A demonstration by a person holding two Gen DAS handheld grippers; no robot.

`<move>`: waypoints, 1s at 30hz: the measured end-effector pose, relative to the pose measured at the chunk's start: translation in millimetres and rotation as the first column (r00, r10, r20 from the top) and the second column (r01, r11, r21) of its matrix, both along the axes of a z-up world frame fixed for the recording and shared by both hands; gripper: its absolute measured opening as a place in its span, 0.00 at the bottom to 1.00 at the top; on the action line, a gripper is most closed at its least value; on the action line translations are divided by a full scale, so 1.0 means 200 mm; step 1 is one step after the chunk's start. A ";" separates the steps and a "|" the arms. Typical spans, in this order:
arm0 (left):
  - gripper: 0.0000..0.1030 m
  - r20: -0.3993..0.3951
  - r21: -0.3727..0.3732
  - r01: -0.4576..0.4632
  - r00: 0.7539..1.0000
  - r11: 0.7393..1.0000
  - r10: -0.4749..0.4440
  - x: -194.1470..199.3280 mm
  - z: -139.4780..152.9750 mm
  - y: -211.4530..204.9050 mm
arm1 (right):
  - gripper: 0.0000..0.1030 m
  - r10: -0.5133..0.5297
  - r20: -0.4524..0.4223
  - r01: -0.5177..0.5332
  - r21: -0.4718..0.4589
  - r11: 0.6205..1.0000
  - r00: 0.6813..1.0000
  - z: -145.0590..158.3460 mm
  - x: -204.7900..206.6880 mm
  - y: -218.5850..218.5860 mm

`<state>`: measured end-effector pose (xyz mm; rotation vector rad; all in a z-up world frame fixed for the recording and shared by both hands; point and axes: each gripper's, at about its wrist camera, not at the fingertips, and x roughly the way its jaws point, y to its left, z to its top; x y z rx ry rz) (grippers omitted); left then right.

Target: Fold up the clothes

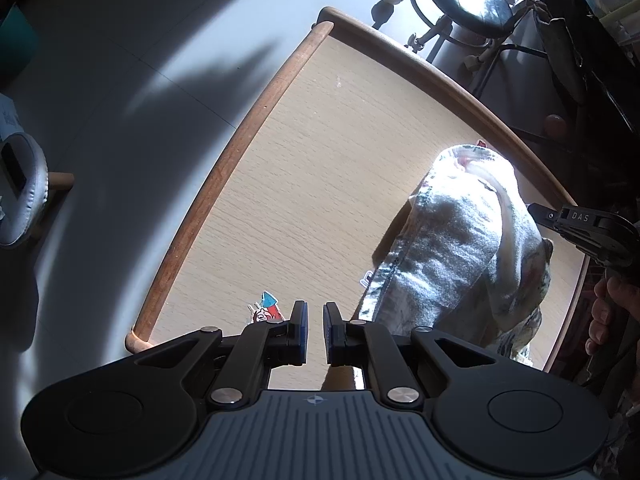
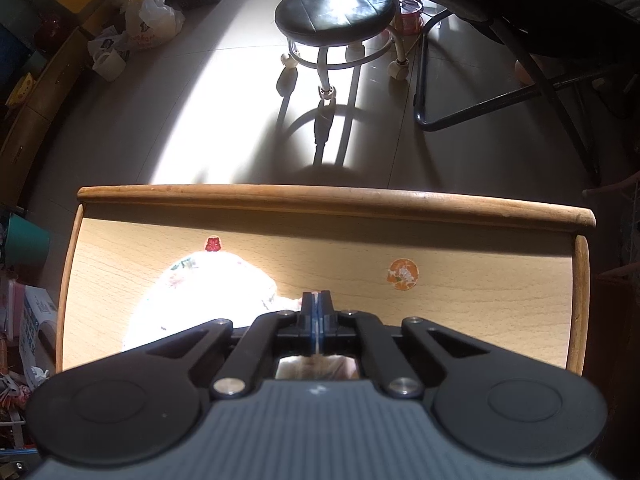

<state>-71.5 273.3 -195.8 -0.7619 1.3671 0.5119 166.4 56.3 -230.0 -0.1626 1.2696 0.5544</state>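
Observation:
A pale floral garment [image 1: 452, 248] lies bunched on the right part of the low wooden table [image 1: 320, 140], one side pulled up. My left gripper [image 1: 315, 320] hovers over the table's near edge, left of the garment, open by a narrow gap with nothing between its pads. The right gripper [image 1: 534, 210] reaches in from the right at the garment's raised edge. In the right wrist view the garment [image 2: 200, 300] is washed out by sunlight at the left. There my right gripper [image 2: 318, 304] is shut, with a thin strip of cloth pinched between its pads.
Stickers mark the tabletop: a cartoon one [image 1: 266, 308], a red flower [image 2: 213, 244] and an orange slice [image 2: 403, 275]. A raised wooden rim [image 2: 336, 196] bounds the table. Beyond it stand a black wheeled stool [image 2: 336, 4] and a folding chair [image 2: 520, 0]. A hand [image 1: 612, 312] holds the right gripper.

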 end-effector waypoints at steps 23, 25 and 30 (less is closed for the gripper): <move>0.13 0.022 0.016 0.069 0.997 0.998 -0.069 0.02 0.09 0.03 | 0.01 -0.005 -0.002 0.005 0.190 0.982 1.000 0.35 -0.34 -0.06; 0.13 0.023 0.018 0.075 0.997 0.997 -0.075 0.01 0.10 0.03 | 0.01 -0.010 -0.005 0.011 0.194 0.981 1.000 0.36 -0.36 -0.06; 0.13 0.031 0.022 0.080 0.996 0.997 -0.080 -0.01 0.12 0.04 | 0.01 0.013 -0.010 -0.011 0.210 0.978 1.000 0.40 -0.45 -0.03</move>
